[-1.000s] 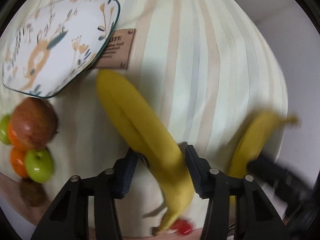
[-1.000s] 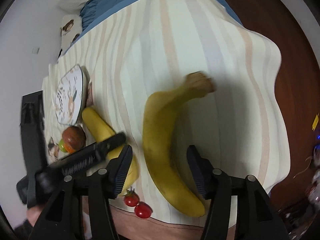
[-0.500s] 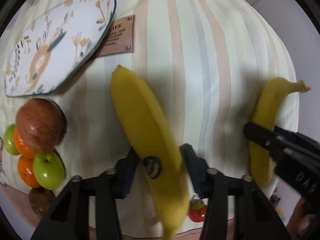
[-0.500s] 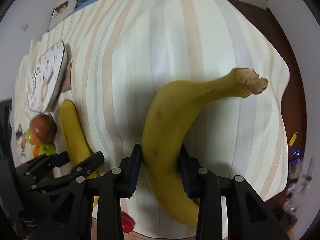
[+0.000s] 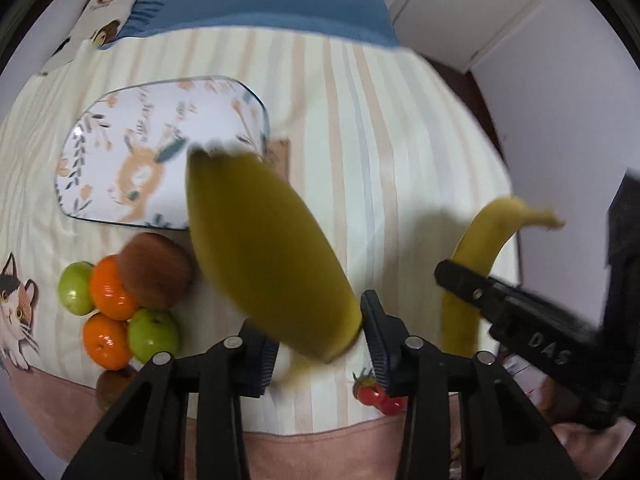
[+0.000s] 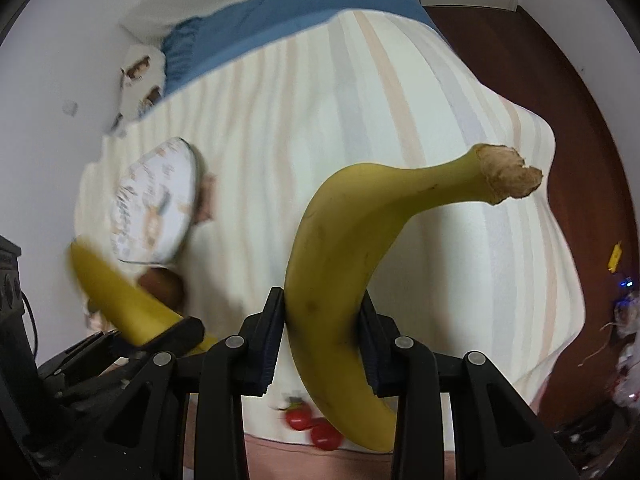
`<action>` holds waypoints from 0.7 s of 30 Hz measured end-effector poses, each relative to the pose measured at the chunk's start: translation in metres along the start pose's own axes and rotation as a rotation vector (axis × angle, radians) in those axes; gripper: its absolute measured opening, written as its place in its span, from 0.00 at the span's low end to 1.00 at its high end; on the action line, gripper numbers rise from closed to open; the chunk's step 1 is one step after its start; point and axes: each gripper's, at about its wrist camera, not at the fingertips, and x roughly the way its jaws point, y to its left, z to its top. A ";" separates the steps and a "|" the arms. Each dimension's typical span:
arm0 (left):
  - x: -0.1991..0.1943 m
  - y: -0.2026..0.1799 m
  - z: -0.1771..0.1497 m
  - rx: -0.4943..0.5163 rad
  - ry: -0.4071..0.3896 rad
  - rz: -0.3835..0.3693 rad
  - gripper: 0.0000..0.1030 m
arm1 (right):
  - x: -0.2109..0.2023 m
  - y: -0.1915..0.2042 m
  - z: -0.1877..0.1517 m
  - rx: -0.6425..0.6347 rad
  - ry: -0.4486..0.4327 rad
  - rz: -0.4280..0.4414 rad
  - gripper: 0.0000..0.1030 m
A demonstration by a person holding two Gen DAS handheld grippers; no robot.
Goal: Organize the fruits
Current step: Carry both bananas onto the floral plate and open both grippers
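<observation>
Striped cream cloth underlies both lifted fruits: the left gripper (image 5: 318, 338) clasps a blurred plump yellow banana (image 5: 264, 256), the right gripper (image 6: 322, 326) a curved yellow banana (image 6: 340, 292), each raised, presumably for carrying to the floral white plate (image 5: 120, 160) ahead-left.

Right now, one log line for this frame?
left tool: grips blurred yellow banana | right tool: grips curved yellow banana | floral plate: bare

A bed (image 5: 400, 128) covered by a cream striped blanket (image 5: 360, 200) holds a floral plate (image 5: 120, 152), a close cluster of two green apples (image 5: 154, 334), two oranges (image 5: 110, 292) and a brown fruit (image 5: 154, 274) beside it, and cherry tomatoes (image 5: 374, 394) near the front edge.
</observation>
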 end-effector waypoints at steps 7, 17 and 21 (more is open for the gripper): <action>-0.006 0.100 0.056 -0.114 -0.046 0.009 0.31 | -0.024 0.044 -0.003 -0.003 -0.046 0.077 0.36; 0.034 0.185 0.111 -0.260 -0.022 -0.102 0.31 | 0.006 0.115 0.008 0.042 -0.043 0.100 0.36; 0.036 0.215 0.134 -0.296 -0.022 -0.135 0.31 | 0.019 0.141 0.024 0.058 -0.035 0.102 0.36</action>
